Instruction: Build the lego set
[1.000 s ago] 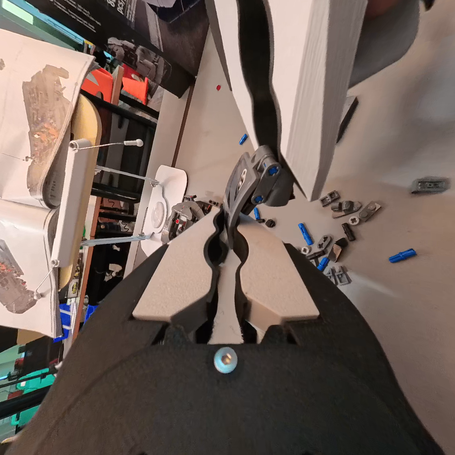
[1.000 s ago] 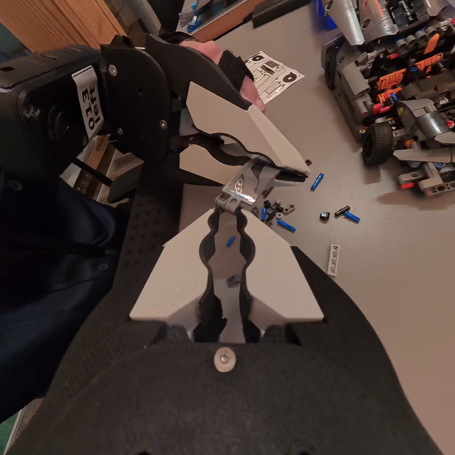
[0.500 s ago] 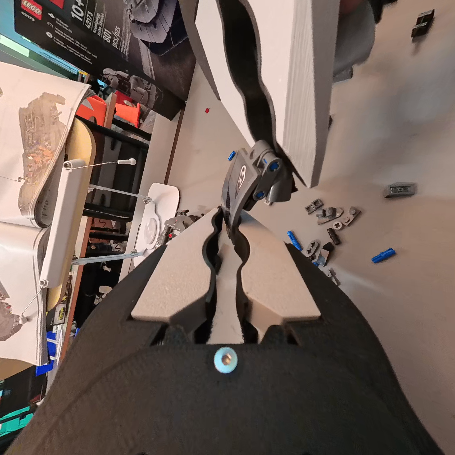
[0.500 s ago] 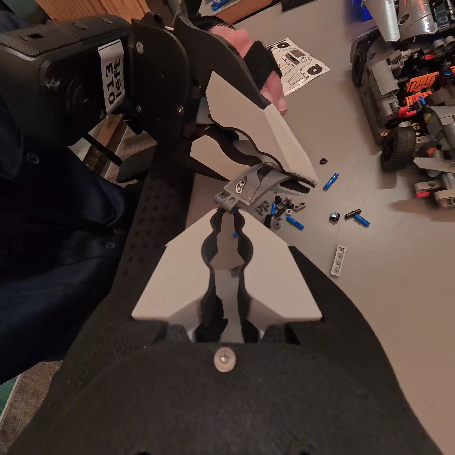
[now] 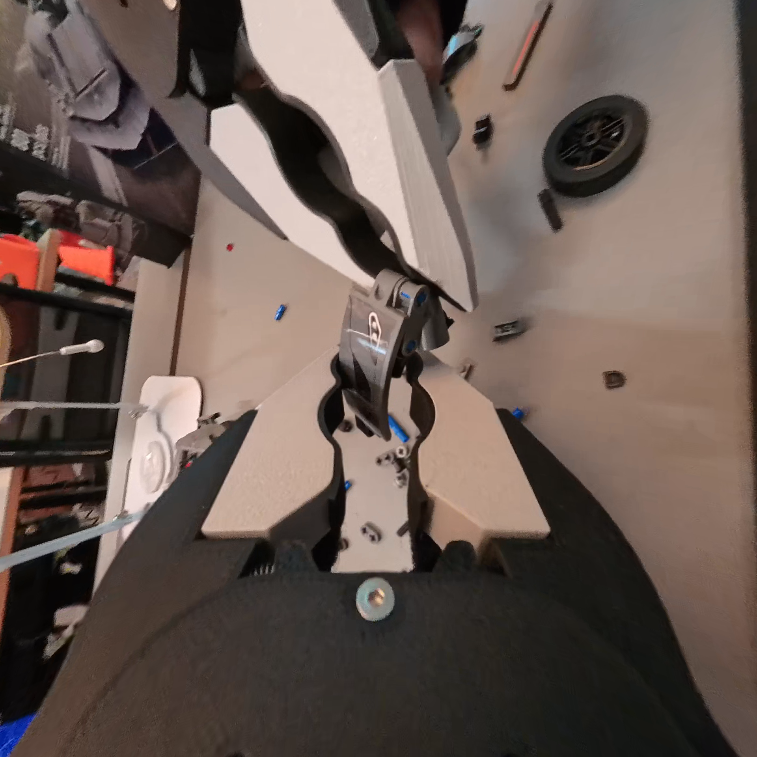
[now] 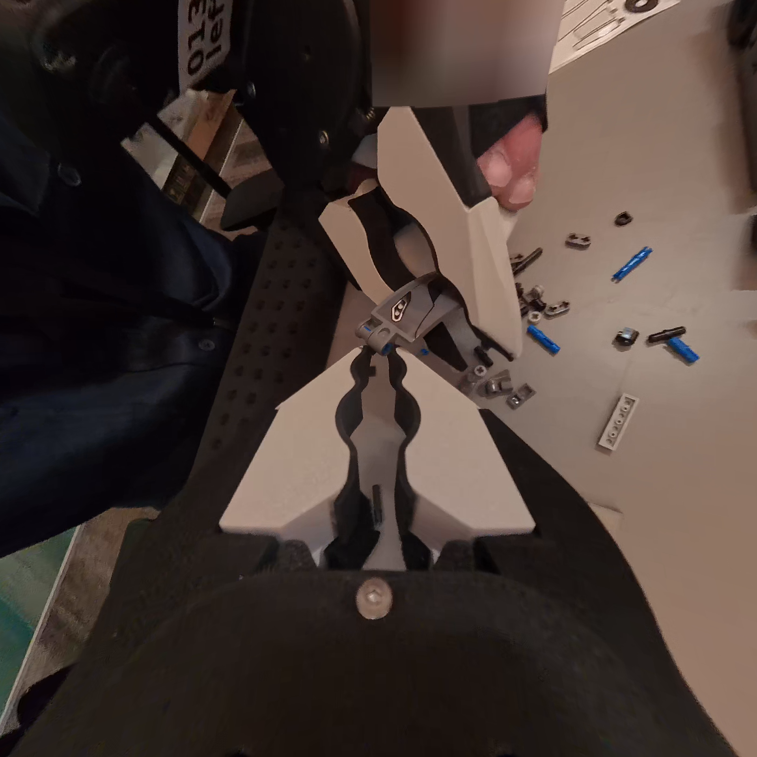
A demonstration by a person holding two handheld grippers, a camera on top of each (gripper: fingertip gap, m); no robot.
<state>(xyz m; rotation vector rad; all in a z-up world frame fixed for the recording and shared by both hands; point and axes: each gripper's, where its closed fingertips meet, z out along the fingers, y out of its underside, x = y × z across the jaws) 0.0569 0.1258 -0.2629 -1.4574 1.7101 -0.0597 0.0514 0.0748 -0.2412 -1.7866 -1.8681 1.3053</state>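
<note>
A grey curved Lego panel with blue pins [image 5: 368,348] hangs above the table between both grippers. My right gripper [image 6: 377,358] is shut on the panel's grey connector end [image 6: 381,334]. It shows at the top of the left wrist view [image 5: 413,286]. My left gripper [image 5: 372,362] is open, its jaws standing apart on either side of the panel's dark curved part. It also shows in the right wrist view [image 6: 440,319], where the panel [image 6: 403,311] lies between its fingers.
Loose small grey parts [image 6: 495,387], blue pins [image 6: 542,339] and a light grey plate [image 6: 618,420] lie on the grey table. A black wheel [image 5: 594,147] lies farther off. A white book-stand base [image 5: 164,434] and a dark box [image 5: 82,102] stand at the table's edge. Spacing between my two grippers at the tips: around 5 centimetres.
My left gripper has opened; it was shut on the panel before. The panel now faces the left camera. The right gripper keeps its hold.
</note>
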